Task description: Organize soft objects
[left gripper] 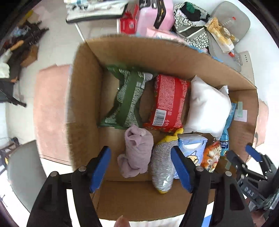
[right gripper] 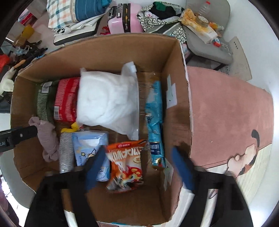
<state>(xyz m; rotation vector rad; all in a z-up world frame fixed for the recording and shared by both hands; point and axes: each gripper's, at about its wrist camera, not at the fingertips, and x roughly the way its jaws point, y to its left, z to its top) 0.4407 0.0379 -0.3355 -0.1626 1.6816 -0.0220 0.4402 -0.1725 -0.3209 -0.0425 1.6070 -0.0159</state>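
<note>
An open cardboard box (left gripper: 83,97) (right gripper: 176,122) holds soft goods: a green packet (left gripper: 127,97), a red packet (left gripper: 167,103) (right gripper: 65,99), a white pillow bag (left gripper: 207,106) (right gripper: 108,99), a mauve cloth roll (left gripper: 136,152) (right gripper: 48,139), a grey-and-yellow sock (left gripper: 162,167) (right gripper: 66,152), a light blue tissue pack (left gripper: 191,148) (right gripper: 89,145), an orange snack bag (right gripper: 127,164) (left gripper: 211,155) and a blue packet (right gripper: 155,122). My left gripper (left gripper: 141,169) is open and empty above the cloth and sock. My right gripper (right gripper: 137,167) is open and empty over the snack bag; it also shows in the left wrist view (left gripper: 244,153).
A pink rug (right gripper: 226,113) (left gripper: 50,111) lies under the box. Behind it are a pink case (right gripper: 124,17) (left gripper: 153,15), a patterned bag (right gripper: 160,19), a grey chair with bottles (right gripper: 209,40) and a cushion pile (right gripper: 75,15). Clutter lies at the far left (left gripper: 19,50).
</note>
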